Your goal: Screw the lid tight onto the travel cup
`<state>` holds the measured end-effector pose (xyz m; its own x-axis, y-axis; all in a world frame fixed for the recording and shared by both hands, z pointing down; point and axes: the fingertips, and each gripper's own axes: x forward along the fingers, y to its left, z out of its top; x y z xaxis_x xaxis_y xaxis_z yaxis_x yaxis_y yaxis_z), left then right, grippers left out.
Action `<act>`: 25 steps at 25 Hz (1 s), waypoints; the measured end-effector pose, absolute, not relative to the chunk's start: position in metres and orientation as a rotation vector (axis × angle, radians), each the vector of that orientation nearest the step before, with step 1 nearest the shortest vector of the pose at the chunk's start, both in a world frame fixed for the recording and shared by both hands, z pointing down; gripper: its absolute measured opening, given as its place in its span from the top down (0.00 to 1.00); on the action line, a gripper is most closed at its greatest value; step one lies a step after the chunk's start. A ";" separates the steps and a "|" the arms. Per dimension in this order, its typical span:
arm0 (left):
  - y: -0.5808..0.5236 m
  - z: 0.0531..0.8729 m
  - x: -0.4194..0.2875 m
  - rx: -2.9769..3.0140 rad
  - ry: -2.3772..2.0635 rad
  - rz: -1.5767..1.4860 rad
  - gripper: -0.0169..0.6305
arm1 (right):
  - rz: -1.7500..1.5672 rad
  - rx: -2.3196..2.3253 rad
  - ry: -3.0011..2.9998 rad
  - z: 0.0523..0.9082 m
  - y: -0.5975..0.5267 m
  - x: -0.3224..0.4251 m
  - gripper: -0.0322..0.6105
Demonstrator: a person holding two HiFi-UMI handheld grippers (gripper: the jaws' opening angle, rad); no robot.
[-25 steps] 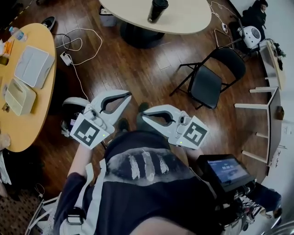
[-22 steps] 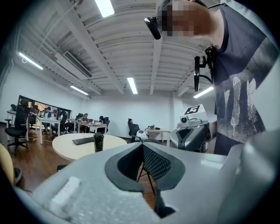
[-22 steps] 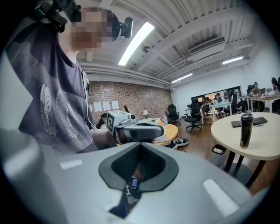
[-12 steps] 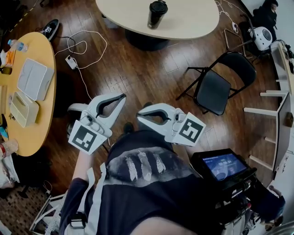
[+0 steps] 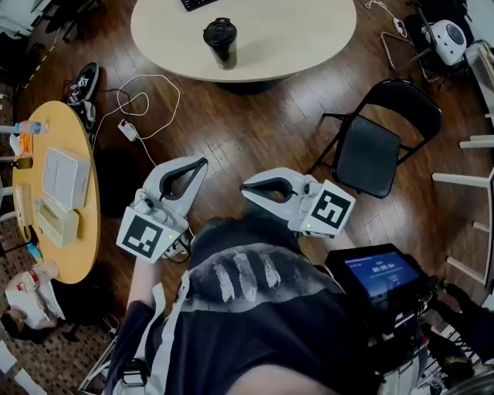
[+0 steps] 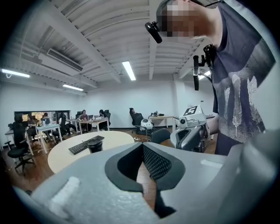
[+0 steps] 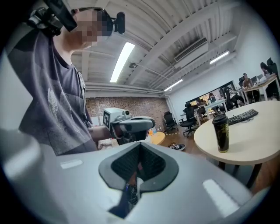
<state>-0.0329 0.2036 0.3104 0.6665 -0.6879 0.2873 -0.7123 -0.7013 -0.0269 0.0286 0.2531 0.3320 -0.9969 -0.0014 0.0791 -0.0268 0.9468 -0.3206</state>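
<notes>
Both tongs are being held in front of the person's body, above the wooden floor (image 5: pixel 255 131) and well apart from the task's thing. The left tongs (image 5: pixel 202 162) are being held closed: in the left gripper view the two ribbed pads are being pressed together at the tips, with nothing between them. The right tongs (image 5: pixel 245 187) are likewise being held closed and empty, their pads meeting in the right gripper view. The two tools are being pointed toward each other's side, the left one to the far right and the right one to the left, with a gap between their tips.

The travel cup (image 5: pixel 221 42) is being carried upright by the far, cream oval bench (image 5: pixel 293 38), near that bench's near-left edge. A black lid (image 5: pixel 219 31) is being shown on top of the cup; whether it is screwed tight cannot be told. A keyboard (image 5: pixel 197 4) is being partly cut off by the frame at the far edge of the same bench, just beyond the cup.

A black folding chair (image 5: pixel 370 154) is being shown to the right, near the cream bench. At the left, a round wooden bench (image 5: pixel 85 224) is being loaded with boxes and bottles, and a white cable (image 5: pixel 139 100) is being trailed over the floor between the two benches.
</notes>
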 end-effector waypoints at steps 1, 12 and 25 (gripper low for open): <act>0.193 0.307 -0.030 2.799 -1.179 0.438 0.97 | 0.474 0.026 -3.022 0.335 0.242 0.036 0.94; 0.126 0.305 -0.038 2.847 -1.206 0.445 0.97 | 0.476 0.099 -2.980 0.344 0.198 0.048 0.94; -0.007 0.307 -0.101 2.903 -1.176 0.326 0.97 | 0.419 0.308 -2.881 0.342 0.084 0.008 0.94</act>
